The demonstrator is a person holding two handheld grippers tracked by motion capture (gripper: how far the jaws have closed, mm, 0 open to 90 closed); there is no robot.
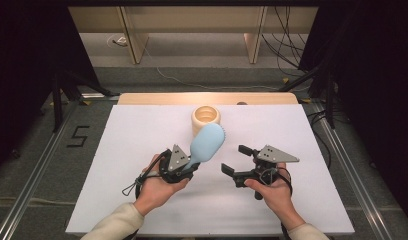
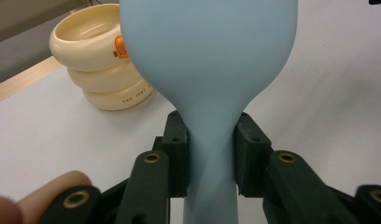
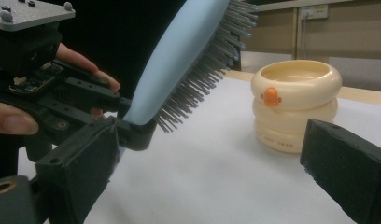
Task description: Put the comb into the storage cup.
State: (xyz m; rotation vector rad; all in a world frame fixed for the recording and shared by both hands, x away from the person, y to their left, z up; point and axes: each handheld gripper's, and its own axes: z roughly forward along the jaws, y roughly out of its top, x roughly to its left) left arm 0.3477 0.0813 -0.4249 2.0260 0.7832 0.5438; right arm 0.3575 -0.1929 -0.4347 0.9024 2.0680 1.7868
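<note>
A light blue hairbrush [image 1: 207,143] is held above the white table, head pointing away toward the cream holder. My left gripper [image 1: 191,165] is shut on its handle; in the left gripper view both pads clamp the narrow neck of the hairbrush [image 2: 209,70]. In the right gripper view the hairbrush [image 3: 179,60] shows its grey bristles facing right. My right gripper [image 1: 233,161] stands open to the right of the brush, its jaws wide apart with nothing between them. A cream ringed cup [image 1: 206,117] with an orange dot stands at the table's far middle.
The white table top [image 1: 142,135] has a wooden strip along its far edge [image 1: 157,98]. Black stands and cables flank the table on the floor. The cream cup [image 3: 296,105] lies beyond my right gripper's jaws, and the cup [image 2: 102,70] sits left of the brush head.
</note>
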